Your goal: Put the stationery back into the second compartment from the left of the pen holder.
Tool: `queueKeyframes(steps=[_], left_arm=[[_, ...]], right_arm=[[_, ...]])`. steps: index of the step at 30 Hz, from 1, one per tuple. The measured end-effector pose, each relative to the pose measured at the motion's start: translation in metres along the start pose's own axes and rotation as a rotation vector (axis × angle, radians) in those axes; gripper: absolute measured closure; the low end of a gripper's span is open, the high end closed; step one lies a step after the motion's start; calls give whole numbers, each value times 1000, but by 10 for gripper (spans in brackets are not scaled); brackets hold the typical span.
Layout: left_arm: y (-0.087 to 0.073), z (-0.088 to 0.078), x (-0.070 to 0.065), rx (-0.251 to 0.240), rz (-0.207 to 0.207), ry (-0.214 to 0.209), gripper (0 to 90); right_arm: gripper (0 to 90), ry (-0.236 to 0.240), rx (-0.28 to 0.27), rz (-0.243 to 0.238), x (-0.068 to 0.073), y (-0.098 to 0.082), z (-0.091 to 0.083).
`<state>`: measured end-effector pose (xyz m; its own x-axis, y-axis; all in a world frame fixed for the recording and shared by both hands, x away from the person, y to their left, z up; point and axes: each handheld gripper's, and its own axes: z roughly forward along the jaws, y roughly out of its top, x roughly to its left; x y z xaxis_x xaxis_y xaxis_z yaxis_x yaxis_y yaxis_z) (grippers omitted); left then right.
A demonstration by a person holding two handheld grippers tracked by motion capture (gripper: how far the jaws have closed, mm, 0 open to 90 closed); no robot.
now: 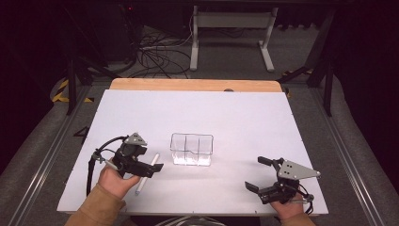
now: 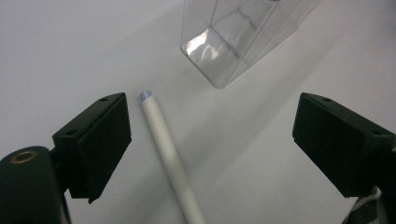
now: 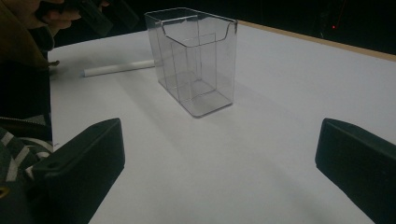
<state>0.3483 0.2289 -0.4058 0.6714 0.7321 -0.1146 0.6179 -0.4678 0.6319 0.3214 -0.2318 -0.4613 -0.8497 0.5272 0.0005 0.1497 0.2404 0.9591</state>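
A white pen [image 1: 147,173] lies on the white table sheet [image 1: 244,117], just left of a clear plastic organizer box [image 1: 191,149] with several compartments. My left gripper [image 1: 148,162] hovers low over the pen, jaws wide apart. In the left gripper view the pen [image 2: 166,150] runs between the jaws, close to the left pad [image 2: 100,144] without being pressed, and the box [image 2: 233,42] stands just beyond my left gripper [image 2: 212,123]. My right gripper [image 1: 259,174] stands open at the front right with nothing between its jaws. From my right gripper [image 3: 219,149] the box [image 3: 194,60] and pen [image 3: 119,67] lie ahead.
A wooden strip [image 1: 195,84] borders the table's far edge. Beyond it on the floor are cables [image 1: 157,56] and a white desk frame [image 1: 230,33]. Bare sheet spreads around the box and between the two hands.
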Motion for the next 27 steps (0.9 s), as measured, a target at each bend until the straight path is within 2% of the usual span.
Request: queueKeyframes(steps=[8, 14, 19, 27], left_arm=[[-4, 11, 2, 69, 8, 33, 161], [-7, 20, 3, 126, -11, 55, 183], [-9, 24, 2, 153, -26, 47, 211], [-11, 29, -3, 200, -50, 112, 296]], right_arm=[[21, 1, 0, 0, 0, 0, 0], [21, 4, 2, 4, 0, 0, 0], [21, 4, 1, 4, 1, 0, 0], [21, 6, 0, 4, 1, -1, 0]])
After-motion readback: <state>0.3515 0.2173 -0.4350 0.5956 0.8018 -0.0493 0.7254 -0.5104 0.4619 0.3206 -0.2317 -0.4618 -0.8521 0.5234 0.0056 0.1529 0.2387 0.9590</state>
